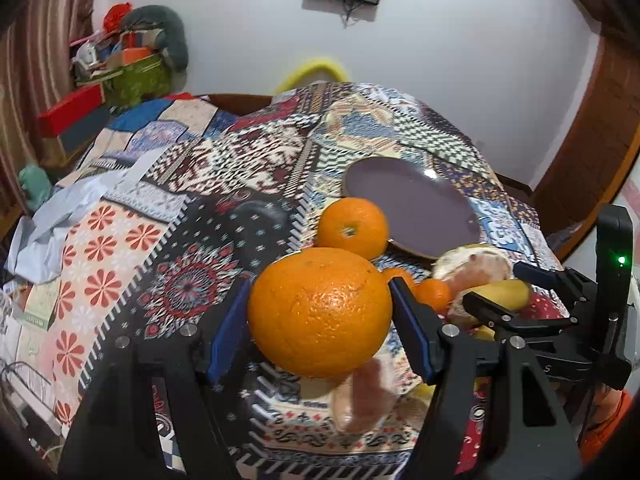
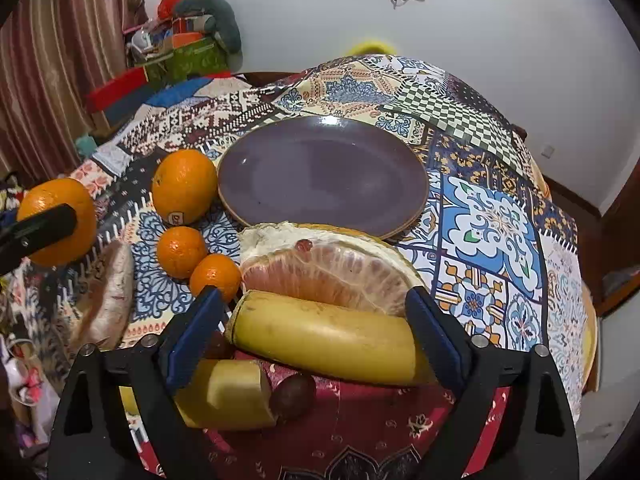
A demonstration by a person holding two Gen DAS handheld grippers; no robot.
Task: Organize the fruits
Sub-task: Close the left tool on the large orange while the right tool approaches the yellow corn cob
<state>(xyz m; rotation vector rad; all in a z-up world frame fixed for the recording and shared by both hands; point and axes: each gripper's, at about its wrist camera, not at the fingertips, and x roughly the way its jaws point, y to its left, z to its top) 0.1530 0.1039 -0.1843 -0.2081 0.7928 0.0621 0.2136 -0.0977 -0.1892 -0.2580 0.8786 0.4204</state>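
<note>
My left gripper [image 1: 320, 284] is shut on a big orange [image 1: 320, 312], holding it above the patterned tablecloth; in the right wrist view this orange [image 2: 60, 204] is at the far left. My right gripper [image 2: 314, 294] is open and straddles a banana piece [image 2: 328, 340] that lies crosswise, with a gap at the left pad. Behind it lie a peeled pomelo half [image 2: 332, 264], two mandarins [image 2: 181, 252] and a second orange [image 2: 184, 186]. A purple plate [image 2: 320, 172] lies bare beyond them.
A shorter banana piece [image 2: 224, 396] and a dark round fruit [image 2: 292, 396] lie under the right gripper. A pomelo segment [image 2: 108, 300] lies to the left. Crumpled paper [image 1: 52, 220] lies at the table's left edge; boxes [image 1: 132, 68] are stacked against the far wall.
</note>
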